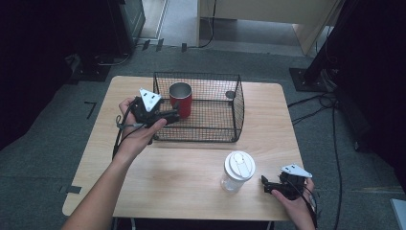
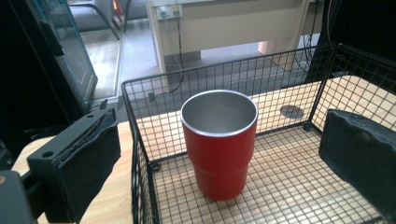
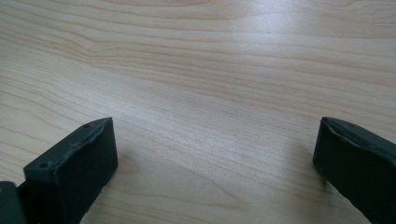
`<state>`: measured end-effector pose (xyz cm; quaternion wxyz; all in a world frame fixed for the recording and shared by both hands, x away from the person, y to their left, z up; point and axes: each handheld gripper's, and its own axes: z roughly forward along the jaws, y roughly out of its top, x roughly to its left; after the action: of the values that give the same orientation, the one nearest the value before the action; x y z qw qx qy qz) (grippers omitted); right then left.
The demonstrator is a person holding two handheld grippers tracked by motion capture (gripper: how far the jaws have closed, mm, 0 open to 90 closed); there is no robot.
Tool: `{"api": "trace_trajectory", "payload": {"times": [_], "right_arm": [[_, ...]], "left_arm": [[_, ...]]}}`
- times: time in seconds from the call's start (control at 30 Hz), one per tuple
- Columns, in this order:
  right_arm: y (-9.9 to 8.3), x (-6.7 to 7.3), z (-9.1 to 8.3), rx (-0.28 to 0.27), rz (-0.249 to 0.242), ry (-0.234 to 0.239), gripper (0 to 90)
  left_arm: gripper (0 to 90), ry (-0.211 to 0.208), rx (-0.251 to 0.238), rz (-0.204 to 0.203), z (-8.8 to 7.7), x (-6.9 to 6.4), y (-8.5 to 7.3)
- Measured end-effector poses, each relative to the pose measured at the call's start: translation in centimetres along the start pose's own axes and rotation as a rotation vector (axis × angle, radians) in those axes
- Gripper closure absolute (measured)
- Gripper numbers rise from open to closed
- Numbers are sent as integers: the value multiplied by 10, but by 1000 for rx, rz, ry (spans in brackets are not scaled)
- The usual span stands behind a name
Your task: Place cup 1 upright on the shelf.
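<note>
A red cup [image 1: 180, 99] with a silver inside stands upright in the left part of a black wire basket [image 1: 218, 128] at the 12 o'clock side of the table [image 1: 191, 177]. The left gripper [image 1: 168, 116] hovers at the basket's left wall, jaws wide apart, gripping nothing. The right gripper [image 1: 265, 183] rests at 5 o'clock, jaws also wide and empty, just right of a clear lidded cup [image 1: 238, 171].

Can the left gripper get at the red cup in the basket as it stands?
Probably yes. The left gripper is open at the basket edge, its jaws straddling the left wall, facing the upright red cup; that wall could snag a jaw.
</note>
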<state>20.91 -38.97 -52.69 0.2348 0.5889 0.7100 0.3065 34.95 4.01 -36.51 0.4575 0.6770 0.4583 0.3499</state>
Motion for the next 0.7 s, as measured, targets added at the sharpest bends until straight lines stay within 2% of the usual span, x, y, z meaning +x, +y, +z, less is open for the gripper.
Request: {"api": "trace_trajectory", "payload": {"times": [0.23,0.33,0.7], "right_arm": [[0,0,0,0,0,0,0],[0,0,0,0,1,0,0],[0,0,0,0,1,0,0]], "left_arm": [[0,-10,13,-14,-14,8,-15],[0,-5,13,-4,-19,10,-21],[0,18,29,-19,-32,21,-43]]}}
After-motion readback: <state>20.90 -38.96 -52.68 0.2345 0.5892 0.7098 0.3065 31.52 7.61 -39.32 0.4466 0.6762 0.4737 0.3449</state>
